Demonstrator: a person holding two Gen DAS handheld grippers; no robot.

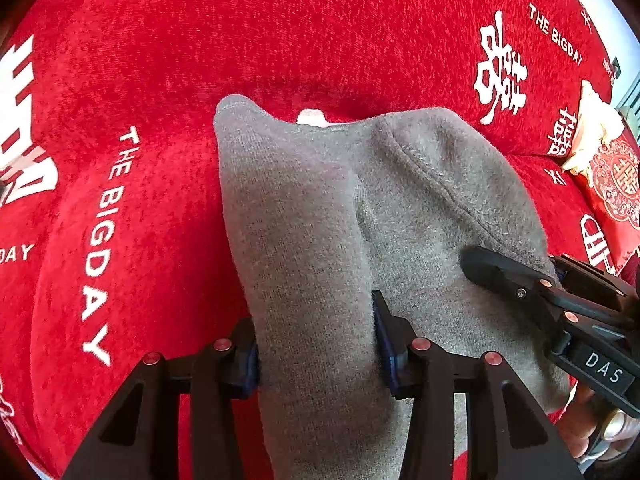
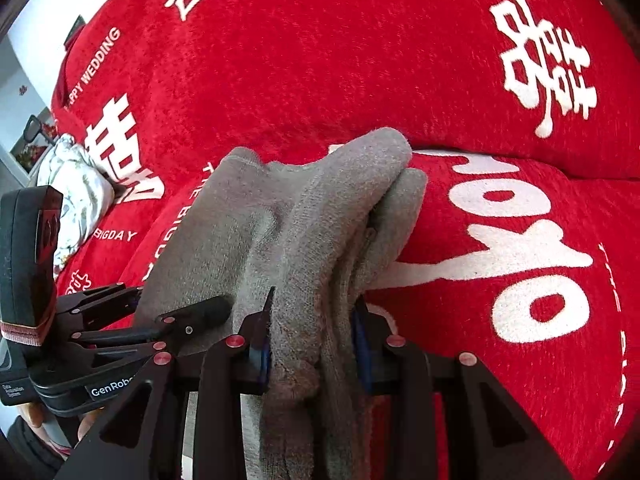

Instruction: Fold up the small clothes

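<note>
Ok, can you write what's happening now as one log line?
left tongs: shut on grey garment | right tongs: shut on grey garment | surface: red sofa cover | fold: unfinished

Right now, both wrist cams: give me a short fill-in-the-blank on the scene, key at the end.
1. The garment held by both tools is ____ in colour.
2. The left hand-held gripper is ____ on the garment.
3. The sofa cover under it is ____ with white print.
4. The right hand-held gripper grips ____ fabric.

Missing: grey; shut; red; bunched
</note>
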